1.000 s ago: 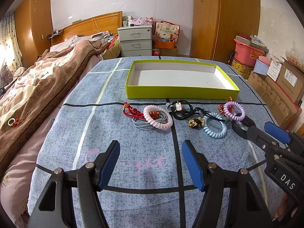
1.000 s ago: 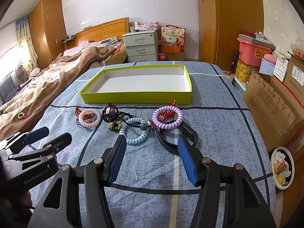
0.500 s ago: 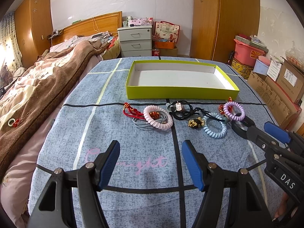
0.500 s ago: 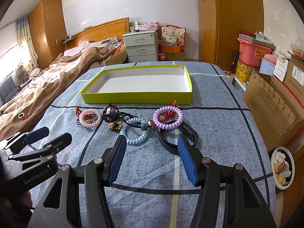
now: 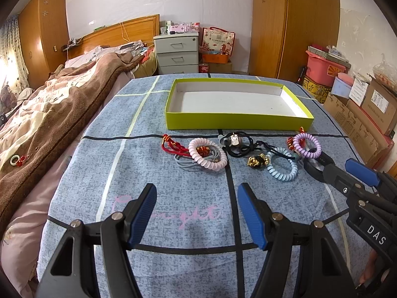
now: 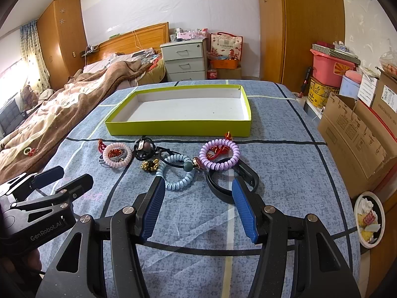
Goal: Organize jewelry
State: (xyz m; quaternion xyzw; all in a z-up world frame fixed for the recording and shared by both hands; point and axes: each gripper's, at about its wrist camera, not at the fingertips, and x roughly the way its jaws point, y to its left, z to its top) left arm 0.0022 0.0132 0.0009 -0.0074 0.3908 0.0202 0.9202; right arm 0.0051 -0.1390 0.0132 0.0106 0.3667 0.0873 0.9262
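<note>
White walls, wooden wardrobe, grey drawer unit, bed with brown blanket.

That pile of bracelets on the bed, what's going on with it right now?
A person holds a claw in each hand over the blue bedspread, and both are open and empty. The left claw faces the pink coil bracelet; the right claw sits just short of the blue coil bracelet and black band. The green tray behind the pile is empty, so sorting hasn't started.
</note>
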